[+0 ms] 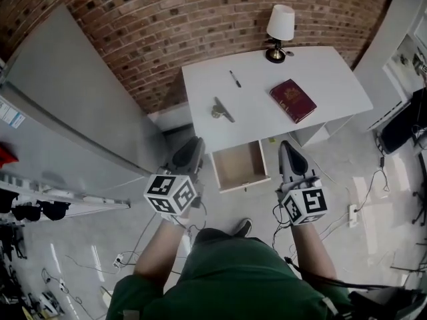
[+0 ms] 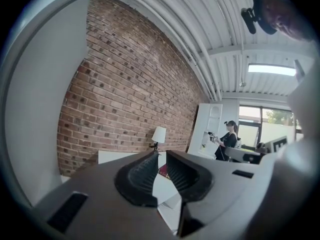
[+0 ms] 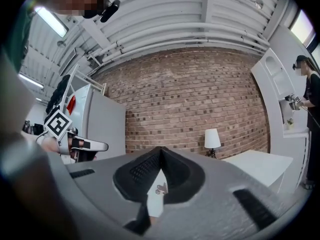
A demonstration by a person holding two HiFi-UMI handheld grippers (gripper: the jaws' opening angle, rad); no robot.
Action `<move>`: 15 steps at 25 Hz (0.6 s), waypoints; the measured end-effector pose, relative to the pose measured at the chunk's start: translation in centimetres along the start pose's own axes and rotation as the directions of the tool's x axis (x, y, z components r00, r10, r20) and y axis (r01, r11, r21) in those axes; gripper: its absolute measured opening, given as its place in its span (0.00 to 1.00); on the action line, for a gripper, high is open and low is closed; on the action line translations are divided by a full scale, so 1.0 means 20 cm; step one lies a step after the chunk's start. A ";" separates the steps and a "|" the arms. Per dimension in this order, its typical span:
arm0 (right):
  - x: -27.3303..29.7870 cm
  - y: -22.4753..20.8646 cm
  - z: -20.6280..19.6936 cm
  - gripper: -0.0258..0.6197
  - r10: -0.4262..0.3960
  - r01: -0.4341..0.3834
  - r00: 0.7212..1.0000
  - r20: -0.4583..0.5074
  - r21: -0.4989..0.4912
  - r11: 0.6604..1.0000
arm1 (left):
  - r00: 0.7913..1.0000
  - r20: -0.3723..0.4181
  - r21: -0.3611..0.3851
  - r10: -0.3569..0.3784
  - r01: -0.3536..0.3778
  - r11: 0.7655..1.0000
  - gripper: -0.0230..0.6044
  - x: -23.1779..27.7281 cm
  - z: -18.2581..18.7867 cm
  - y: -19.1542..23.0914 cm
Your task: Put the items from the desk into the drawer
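Note:
A white desk (image 1: 333, 79) stands against the brick wall. On it lie a black pen (image 1: 235, 79), a small metal tool (image 1: 222, 110) and a dark red book (image 1: 293, 100). Below its front edge a wooden drawer (image 1: 240, 165) is pulled out, and it looks empty. My left gripper (image 1: 195, 144) hangs left of the drawer, well short of the desk. In the left gripper view its jaws (image 2: 161, 154) stand a narrow gap apart with nothing between them. My right gripper (image 1: 287, 147) hangs right of the drawer, and its tips (image 3: 160, 149) meet with nothing held.
A table lamp (image 1: 280, 24) stands at the desk's back edge. A tall grey cabinet (image 1: 80, 105) fills the left side. Cables and a power strip (image 1: 351, 215) lie on the floor at the right. Another person (image 2: 230, 139) stands by white shelving beyond the desk.

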State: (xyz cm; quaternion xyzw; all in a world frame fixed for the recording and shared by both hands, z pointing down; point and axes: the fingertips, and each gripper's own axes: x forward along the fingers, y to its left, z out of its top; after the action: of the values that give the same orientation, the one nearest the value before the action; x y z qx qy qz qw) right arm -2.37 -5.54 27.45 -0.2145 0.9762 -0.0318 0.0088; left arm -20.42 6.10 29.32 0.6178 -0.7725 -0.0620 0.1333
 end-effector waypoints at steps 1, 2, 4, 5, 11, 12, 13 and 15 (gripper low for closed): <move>0.01 -0.03 0.00 0.04 -0.007 0.007 1.000 -0.004 0.000 1.000 | 1.000 -0.005 -0.001 -0.004 0.004 1.000 0.11 0.04 0.00 0.00; 0.02 -0.06 0.00 0.04 -0.017 0.017 1.000 -0.008 0.001 1.000 | 1.000 -0.010 -0.002 -0.010 0.010 1.000 0.11 0.08 -0.01 0.00; 0.04 -0.13 -0.02 0.04 -0.039 0.039 0.999 -0.016 0.003 0.999 | 1.000 -0.019 -0.006 -0.023 0.023 1.000 0.11 0.15 -0.01 0.00; 0.06 -0.15 -0.04 0.04 -0.051 0.051 0.999 -0.021 0.004 0.999 | 0.999 -0.024 -0.011 -0.031 0.031 0.999 0.11 0.19 -0.02 0.02; 0.20 -0.23 -0.06 0.04 -0.155 0.154 0.987 -0.048 -0.014 0.988 | 0.994 -0.066 -0.055 -0.090 0.086 0.995 0.11 0.45 -0.06 0.21; 0.23 -0.24 -0.07 0.04 -0.178 0.177 0.983 -0.052 -0.016 0.984 | 0.991 -0.079 -0.063 -0.104 0.099 0.993 0.11 0.49 -0.07 0.25; 0.26 -0.25 -0.07 0.04 -0.200 0.199 0.978 -0.057 -0.017 0.980 | 0.988 -0.093 -0.066 -0.120 0.114 0.991 0.11 0.54 -0.08 0.28; 0.32 -0.24 -0.07 0.04 -0.241 0.240 0.968 -0.065 -0.023 0.970 | 0.981 -0.123 -0.061 -0.151 0.144 0.988 0.11 0.64 -0.11 0.37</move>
State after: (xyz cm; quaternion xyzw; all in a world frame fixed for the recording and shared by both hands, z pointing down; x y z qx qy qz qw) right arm -6.20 -12.54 29.18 -0.3302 0.9429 -0.0326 -0.0296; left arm -29.21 -4.43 34.96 0.6724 -0.7126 -0.0519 0.1933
